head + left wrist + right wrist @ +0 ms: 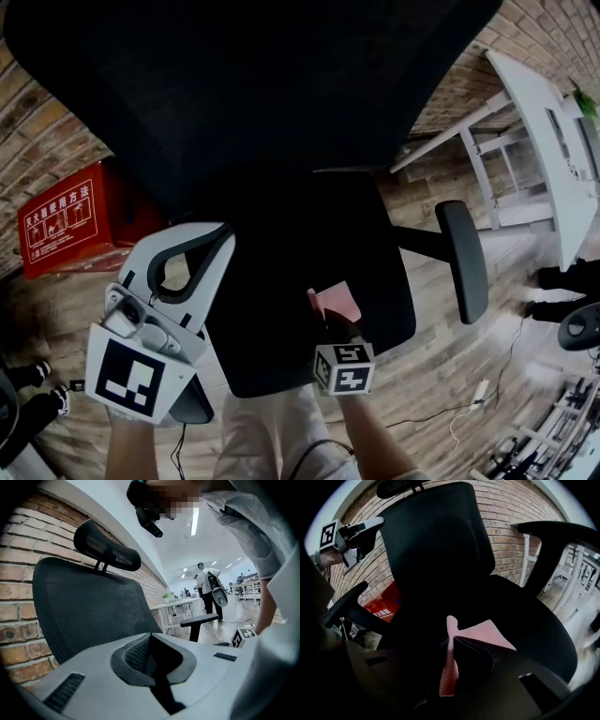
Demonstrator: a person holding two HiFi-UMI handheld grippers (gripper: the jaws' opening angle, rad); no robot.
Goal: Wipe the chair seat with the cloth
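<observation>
Between right gripper (450,645) fingers (476,656), the cloth (483,632)

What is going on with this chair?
Two handheld grippers are at a black office chair. The right gripper is clamped on a pink cloth, which lies spread on the chair seat. The left gripper is shut on nothing and held up at the chair's side, off the seat.
</observation>
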